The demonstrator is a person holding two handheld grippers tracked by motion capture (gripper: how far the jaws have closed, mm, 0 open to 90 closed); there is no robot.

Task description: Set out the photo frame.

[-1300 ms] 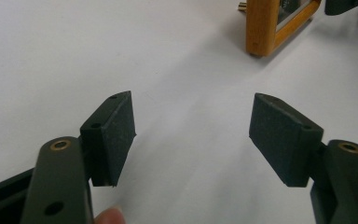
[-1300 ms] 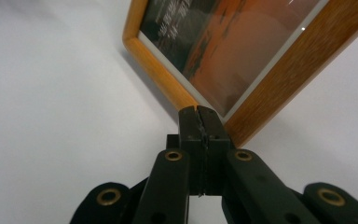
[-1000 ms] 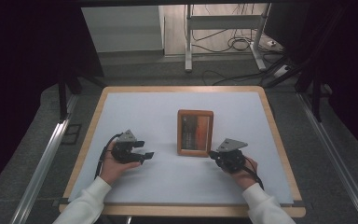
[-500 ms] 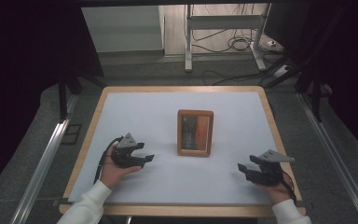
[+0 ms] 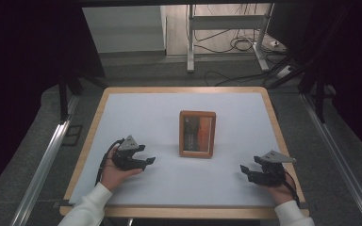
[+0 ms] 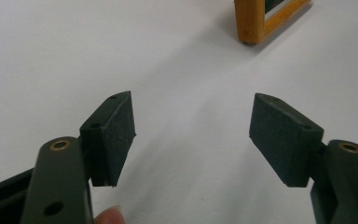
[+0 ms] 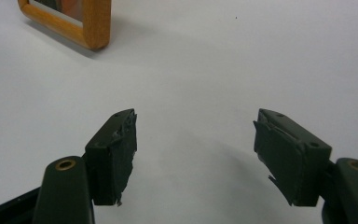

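A wooden picture frame [image 5: 197, 134] with a dark picture sits at the middle of the white table. My left gripper [image 5: 148, 161] rests left of the frame, open, with its jaws pointing toward it. In the left gripper view the pads [image 6: 113, 130] stand wide apart over bare table, and a frame corner [image 6: 251, 18] shows far ahead. My right gripper [image 5: 244, 170] lies near the table's front right, well apart from the frame. Its jaws have just been opening and nothing is between them [image 7: 196, 140]. A frame corner [image 7: 93, 23] shows at the upper left.
The table [image 5: 94, 127] has a light wooden rim. Behind it, on the floor, stand a metal rack [image 5: 226, 37] and loose cables [image 5: 238, 44]. Metal rails [image 5: 42, 165] run along both sides of the table.
My right gripper has moved from the frame's lower right corner out to the table's front right, and its jaws have opened. The left gripper and the frame have stayed put.
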